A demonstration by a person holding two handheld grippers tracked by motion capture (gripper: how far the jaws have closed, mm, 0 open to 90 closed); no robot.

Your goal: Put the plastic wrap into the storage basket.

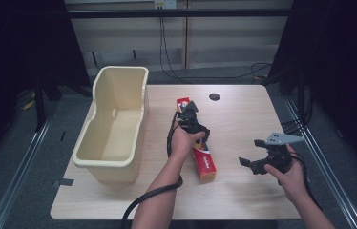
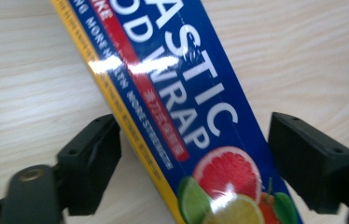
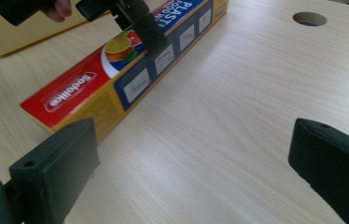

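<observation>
Item: plastic wrap box (image 1: 200,150), flat on desk (image 1: 243,191), beside cream tub (image 1: 114,124).
Left tongs (image 2: 193,163): open, straddling box.
Right tongs (image 1: 257,155): open, empty, well apart.
Step, apparently: the grasp. Next: close squarely on its long sides.

On the plastic wrap box (image 2: 177,107), between the left gripper's fingers (image 2: 91,161), "ASTIC" and "WRAP" are read in white — in the right gripper view "PLAST" and a sideways brand, seemingly "Sodolike".
</observation>
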